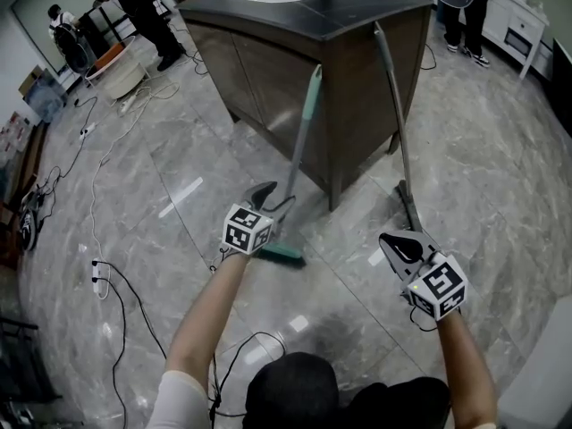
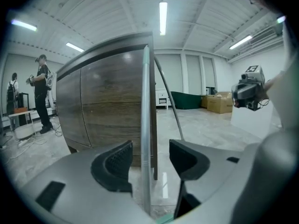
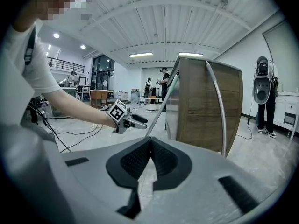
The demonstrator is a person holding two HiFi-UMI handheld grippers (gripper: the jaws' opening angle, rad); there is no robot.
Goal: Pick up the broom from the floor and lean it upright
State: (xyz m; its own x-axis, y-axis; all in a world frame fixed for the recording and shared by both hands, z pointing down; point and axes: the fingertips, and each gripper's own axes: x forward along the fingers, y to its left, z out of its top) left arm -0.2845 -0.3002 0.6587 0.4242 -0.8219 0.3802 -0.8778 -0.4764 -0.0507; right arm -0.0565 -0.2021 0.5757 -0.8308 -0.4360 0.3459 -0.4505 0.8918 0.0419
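Note:
The broom stands leaning on the corner of a dark wooden cabinet: its teal handle slants up and its green head rests on the floor. My left gripper is low on that handle. In the left gripper view the silver shaft runs upright between the pads, with a gap on each side, so the left gripper is open. My right gripper hangs off to the right, shut with nothing in it.
A second long grey-handled tool leans on the cabinet's right corner, its foot on the floor just ahead of my right gripper. Cables trail over the marble floor at left. People stand at the back left and back right.

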